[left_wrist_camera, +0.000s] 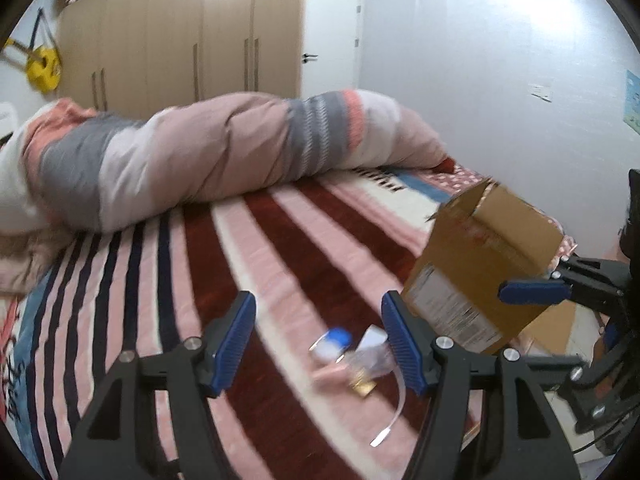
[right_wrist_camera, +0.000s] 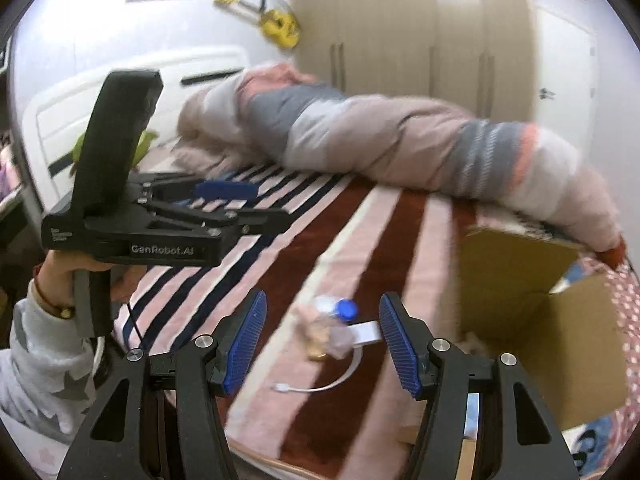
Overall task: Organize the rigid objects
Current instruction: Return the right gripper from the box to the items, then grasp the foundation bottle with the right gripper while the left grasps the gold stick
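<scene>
A blurred clear bottle [right_wrist_camera: 334, 309] with a blue cap lay beside a white cable [right_wrist_camera: 324, 384] on my striped bed [right_wrist_camera: 360, 240]. The cardboard box [right_wrist_camera: 532, 312] stood open nearby, contents unclear. My left fingers [left_wrist_camera: 318, 344] and right fingers [right_wrist_camera: 322, 346] gaped wide, holding nothing

On your left, the striped red, pink and white blanket [right_wrist_camera: 328, 240] lies bare, giving open room to pass. Far across the bed, the rolled pink and grey quilt [left_wrist_camera: 192, 152] walls off the back. On your right stands the open brown cardboard box [right_wrist_camera: 532, 320], just beside the small blurred clutter with the blue-capped bottle [right_wrist_camera: 340, 309].
</scene>
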A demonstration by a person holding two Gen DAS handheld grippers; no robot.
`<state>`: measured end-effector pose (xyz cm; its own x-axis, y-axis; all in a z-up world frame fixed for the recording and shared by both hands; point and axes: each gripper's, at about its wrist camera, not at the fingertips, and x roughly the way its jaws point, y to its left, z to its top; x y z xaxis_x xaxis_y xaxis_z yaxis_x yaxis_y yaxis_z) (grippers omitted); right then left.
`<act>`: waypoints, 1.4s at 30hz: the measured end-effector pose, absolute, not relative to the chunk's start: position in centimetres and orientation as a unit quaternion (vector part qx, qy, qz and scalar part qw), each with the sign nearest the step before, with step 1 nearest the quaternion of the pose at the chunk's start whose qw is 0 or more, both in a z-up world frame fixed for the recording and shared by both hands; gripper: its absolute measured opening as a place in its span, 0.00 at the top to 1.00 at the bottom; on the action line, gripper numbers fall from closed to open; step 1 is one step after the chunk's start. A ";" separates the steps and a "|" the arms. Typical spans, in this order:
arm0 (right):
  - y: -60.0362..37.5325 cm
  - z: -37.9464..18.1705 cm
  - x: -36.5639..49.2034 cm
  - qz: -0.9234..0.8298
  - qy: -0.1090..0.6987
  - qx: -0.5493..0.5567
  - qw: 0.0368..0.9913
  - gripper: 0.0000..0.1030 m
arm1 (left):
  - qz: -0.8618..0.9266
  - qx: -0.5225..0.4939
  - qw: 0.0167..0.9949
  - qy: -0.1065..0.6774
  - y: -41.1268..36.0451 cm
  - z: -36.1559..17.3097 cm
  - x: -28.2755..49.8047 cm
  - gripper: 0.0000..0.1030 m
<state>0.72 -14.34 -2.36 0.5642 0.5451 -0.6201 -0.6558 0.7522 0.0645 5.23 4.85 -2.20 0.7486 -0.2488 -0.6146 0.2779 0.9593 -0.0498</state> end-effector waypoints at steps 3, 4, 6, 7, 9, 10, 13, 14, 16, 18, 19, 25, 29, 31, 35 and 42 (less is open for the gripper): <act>-11.4 -5.6 1.4 0.352 0.354 -0.103 0.860 0.46 | -0.136 0.015 0.932 0.335 6.5 -4.4 4.8 0.40; -10.8 -6.5 1.6 0.352 0.362 -0.108 0.856 0.46 | -0.136 0.012 0.931 0.339 6.9 -5.2 4.8 0.40; -9.6 -8.7 2.6 0.340 0.375 -0.127 0.853 0.46 | -0.136 0.002 0.926 0.352 7.8 -7.0 4.9 0.40; -9.3 -9.6 2.8 0.335 0.375 -0.137 0.853 0.46 | -0.136 -0.003 0.925 0.355 8.1 -7.6 5.0 0.40; -8.6 -11.4 3.6 0.325 0.372 -0.160 0.855 0.46 | -0.139 -0.018 0.921 0.363 8.7 -9.0 5.0 0.40; -8.2 -12.6 4.4 0.315 0.373 -0.174 0.855 0.46 | -0.141 -0.022 0.920 0.366 8.9 -9.5 5.0 0.40; -7.7 -14.9 5.8 0.299 0.374 -0.199 0.855 0.46 | -0.145 -0.024 0.917 0.371 9.1 -10.5 5.0 0.40; -7.6 -15.5 6.3 0.295 0.371 -0.206 0.856 0.46 | -0.146 -0.025 0.916 0.374 9.1 -10.8 5.1 0.40; -7.8 -15.8 6.7 0.295 0.361 -0.214 0.859 0.44 | -0.150 -0.031 0.913 0.379 9.1 -11.4 5.4 0.40; -7.7 -16.3 7.4 0.298 0.368 -0.211 0.855 0.44 | -0.153 -0.035 0.911 0.381 9.0 -11.7 5.5 0.40; -7.7 -16.4 7.5 0.300 0.375 -0.205 0.853 0.46 | -0.154 -0.035 0.910 0.383 8.9 -11.9 5.6 0.40; -9.1 -16.0 6.0 0.280 0.397 -0.191 0.853 0.47 | -0.164 -0.037 0.905 0.392 8.2 -12.7 5.6 0.40; -10.6 -16.0 4.7 0.257 0.419 -0.172 0.854 0.47 | -0.179 -0.041 0.898 0.400 7.0 -13.3 5.8 0.40; -11.3 -16.0 4.0 0.259 0.427 -0.156 0.852 0.46 | -0.187 -0.043 0.893 0.407 6.2 -13.8 6.1 0.40; -11.9 -16.8 3.3 0.252 0.439 -0.163 0.847 0.46 | -0.211 -0.064 0.878 0.424 4.2 -14.9 7.9 0.40; -11.7 -17.2 2.8 0.246 0.443 -0.172 0.845 0.45 | -0.198 -0.043 0.861 0.467 0.5 -17.7 11.1 0.59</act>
